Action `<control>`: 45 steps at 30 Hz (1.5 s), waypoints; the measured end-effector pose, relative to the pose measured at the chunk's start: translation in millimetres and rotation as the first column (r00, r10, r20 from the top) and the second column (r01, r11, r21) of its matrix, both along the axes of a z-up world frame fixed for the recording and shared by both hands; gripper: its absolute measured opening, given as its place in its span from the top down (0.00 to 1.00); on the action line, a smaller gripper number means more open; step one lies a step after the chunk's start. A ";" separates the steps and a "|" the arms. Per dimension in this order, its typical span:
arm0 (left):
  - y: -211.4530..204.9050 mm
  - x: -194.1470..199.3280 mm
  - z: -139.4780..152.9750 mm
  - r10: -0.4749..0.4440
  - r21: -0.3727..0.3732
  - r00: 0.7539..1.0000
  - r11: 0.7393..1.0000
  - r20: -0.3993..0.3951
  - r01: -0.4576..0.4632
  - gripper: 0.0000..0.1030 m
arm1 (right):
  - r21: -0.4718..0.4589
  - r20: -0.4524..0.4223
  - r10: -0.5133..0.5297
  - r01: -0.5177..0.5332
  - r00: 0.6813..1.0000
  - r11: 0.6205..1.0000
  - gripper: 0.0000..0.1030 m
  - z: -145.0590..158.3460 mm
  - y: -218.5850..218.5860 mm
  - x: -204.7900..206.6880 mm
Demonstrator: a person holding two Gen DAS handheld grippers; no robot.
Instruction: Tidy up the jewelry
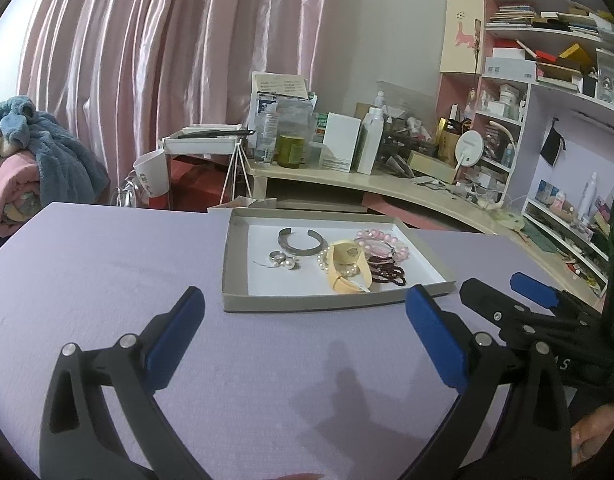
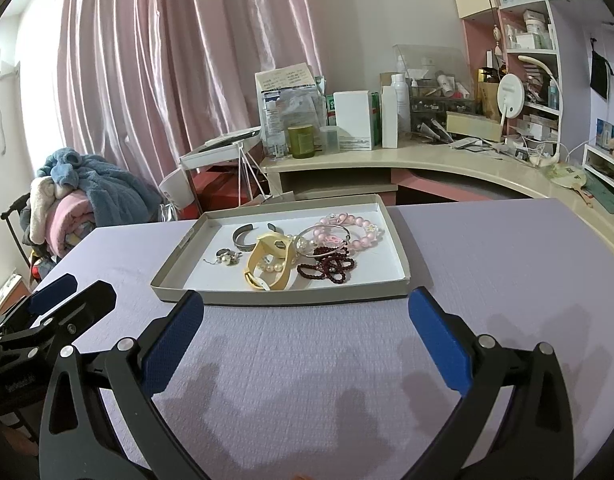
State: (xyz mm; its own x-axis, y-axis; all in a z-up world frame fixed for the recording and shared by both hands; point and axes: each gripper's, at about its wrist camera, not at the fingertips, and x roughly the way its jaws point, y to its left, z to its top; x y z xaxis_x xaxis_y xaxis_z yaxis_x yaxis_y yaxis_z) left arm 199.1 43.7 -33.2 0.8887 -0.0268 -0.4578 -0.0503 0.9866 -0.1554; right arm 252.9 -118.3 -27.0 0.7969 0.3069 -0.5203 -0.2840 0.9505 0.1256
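Both grippers, left gripper (image 1: 305, 308) and right gripper (image 2: 306, 308), hover with jaws apart, empty. The tray (image 2: 283, 297) sits mid-surface; only the right view shows its thin silver bangle (image 2: 323, 240).

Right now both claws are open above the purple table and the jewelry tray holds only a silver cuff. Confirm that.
Wrong on the tray: the right wrist view shows the silver cuff alongside a pink bead bracelet, dark red beads and a yellow band. Both claws are open.

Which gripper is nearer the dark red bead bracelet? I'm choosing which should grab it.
Right. The right gripper faces the bracelet almost head-on; the left gripper sits further left.
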 end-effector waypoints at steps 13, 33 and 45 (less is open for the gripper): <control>0.2 1.0 2.3 -0.006 -0.003 1.000 1.000 0.009 0.006 0.02 | -0.001 0.010 -0.001 0.001 1.000 1.000 0.01 -0.7 4.1 -1.8; 1.7 2.9 2.9 -0.008 0.003 1.000 1.000 0.005 0.008 0.02 | 0.001 0.010 0.000 0.000 1.000 1.000 0.01 0.4 3.8 -2.6; 5.7 7.6 -1.0 -0.003 0.010 1.000 1.000 0.000 0.003 0.02 | 0.001 0.010 -0.001 0.001 1.000 1.000 0.01 0.2 4.2 -2.9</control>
